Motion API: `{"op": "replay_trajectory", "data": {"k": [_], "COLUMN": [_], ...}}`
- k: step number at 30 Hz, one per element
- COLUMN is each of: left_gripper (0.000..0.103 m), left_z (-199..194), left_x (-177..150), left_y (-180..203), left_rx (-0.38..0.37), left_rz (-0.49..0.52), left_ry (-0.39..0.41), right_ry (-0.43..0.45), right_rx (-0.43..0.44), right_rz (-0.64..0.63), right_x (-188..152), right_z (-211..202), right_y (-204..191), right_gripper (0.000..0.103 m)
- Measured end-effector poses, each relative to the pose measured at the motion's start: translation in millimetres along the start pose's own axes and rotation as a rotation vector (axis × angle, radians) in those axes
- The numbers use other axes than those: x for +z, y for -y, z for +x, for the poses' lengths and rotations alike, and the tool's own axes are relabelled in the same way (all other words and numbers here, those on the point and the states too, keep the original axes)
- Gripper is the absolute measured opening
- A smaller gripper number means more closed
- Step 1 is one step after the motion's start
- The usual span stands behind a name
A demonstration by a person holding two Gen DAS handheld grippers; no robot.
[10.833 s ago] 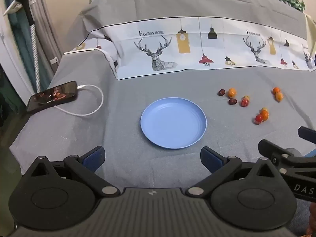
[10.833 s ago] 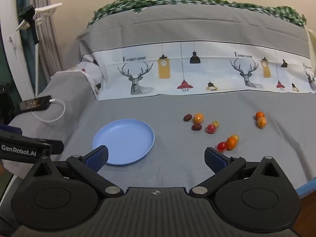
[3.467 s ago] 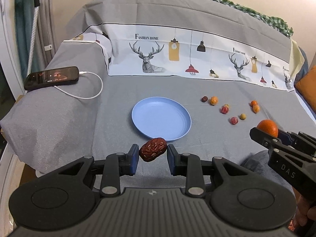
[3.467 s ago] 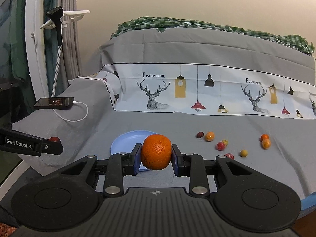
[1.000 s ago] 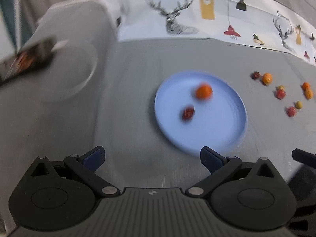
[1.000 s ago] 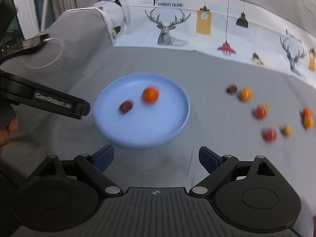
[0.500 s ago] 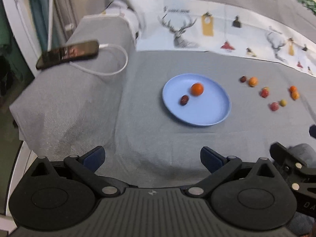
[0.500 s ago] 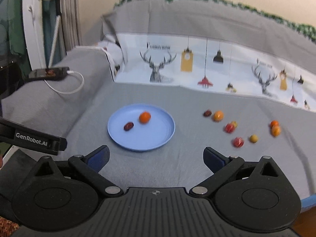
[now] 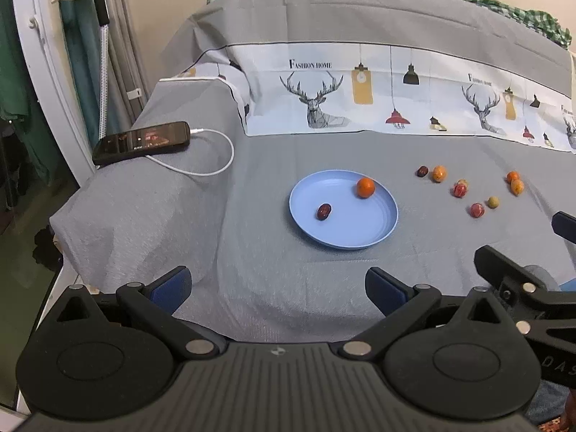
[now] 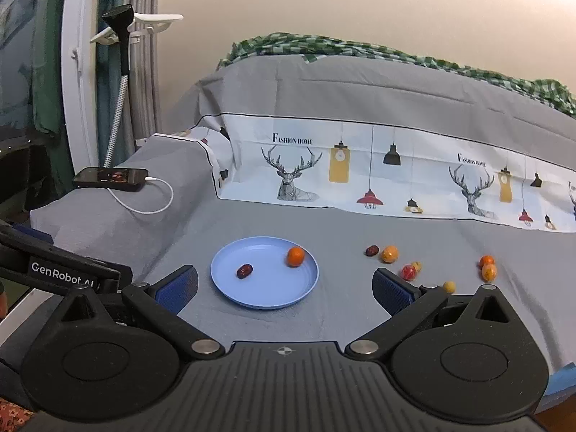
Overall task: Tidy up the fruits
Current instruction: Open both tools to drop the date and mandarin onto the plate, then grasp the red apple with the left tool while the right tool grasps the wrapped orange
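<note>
A blue plate (image 9: pixel 360 232) (image 10: pixel 259 293) lies on the grey bedsheet. It holds a dark red date (image 9: pixel 324 211) (image 10: pixel 244 270) and a small orange (image 9: pixel 365 187) (image 10: pixel 295 256). Several small red, orange and yellow fruits (image 9: pixel 459 190) (image 10: pixel 390 253) lie scattered on the sheet to the plate's right. My left gripper (image 9: pixel 277 288) is open and empty, pulled back near the bed's front edge. My right gripper (image 10: pixel 284 289) is open and empty, also held back from the plate. The right gripper's side (image 9: pixel 518 288) shows in the left wrist view.
A black phone (image 9: pixel 142 142) (image 10: pixel 111 178) with a white charging cable (image 9: pixel 212 165) lies on the raised left part of the bed. A deer-print sheet (image 9: pixel 360 104) runs across the back. A white frame and curtains (image 9: pixel 54 72) stand at the left.
Both grippers have pulled back and up from the plate since a second ago. The date and the orange stay on the plate.
</note>
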State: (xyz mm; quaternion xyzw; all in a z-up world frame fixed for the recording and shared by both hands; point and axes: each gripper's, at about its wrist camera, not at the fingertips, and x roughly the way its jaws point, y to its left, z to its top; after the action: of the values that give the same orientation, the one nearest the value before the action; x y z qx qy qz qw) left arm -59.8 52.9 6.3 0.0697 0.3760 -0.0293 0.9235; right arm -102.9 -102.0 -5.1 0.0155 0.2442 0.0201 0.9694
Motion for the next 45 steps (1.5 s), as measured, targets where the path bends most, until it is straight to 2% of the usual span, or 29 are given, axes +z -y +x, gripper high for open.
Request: {"op": "replay_trajectory", "data": {"k": [14, 17, 22, 26, 30, 33, 40, 45], "left_gripper": [0.103, 0.103, 0.103, 0.103, 0.103, 0.103, 0.103, 0.103], "left_z": [4, 4, 13, 27, 39, 56, 127, 198], "left_x": [-2, 9, 31, 42, 54, 66, 102, 122], "left_y": [-1, 1, 11, 25, 51, 76, 168, 235], "left_rx": [0.002, 0.019, 0.007, -0.049, -0.083, -0.140, -0.229, -0.277], "left_rz": [0.010, 0.020, 0.036, 0.008, 0.038, 0.044, 0.124, 0.180], "left_ry": [-0.003, 0.005, 0.023, -0.041, -0.044, -0.065, -0.105, -0.160], "right_ry": [-0.029, -0.046, -0.017, -0.038, -0.057, -0.057, -0.105, -0.126], "right_rx": [0.029, 0.020, -0.001, -0.063, -0.140, -0.222, -0.400, -0.491], "right_rz": [-0.005, -0.016, 0.004, 0.084, 0.177, 0.226, 0.377, 0.449], "right_x": [0, 1, 16, 12, 1, -7, -26, -31], "right_z": [6, 12, 22, 29, 32, 39, 73, 122], "right_y": [-3, -4, 11, 41, 81, 113, 211, 284], "right_gripper": [0.102, 0.102, 0.102, 0.102, 0.102, 0.102, 0.102, 0.102]}}
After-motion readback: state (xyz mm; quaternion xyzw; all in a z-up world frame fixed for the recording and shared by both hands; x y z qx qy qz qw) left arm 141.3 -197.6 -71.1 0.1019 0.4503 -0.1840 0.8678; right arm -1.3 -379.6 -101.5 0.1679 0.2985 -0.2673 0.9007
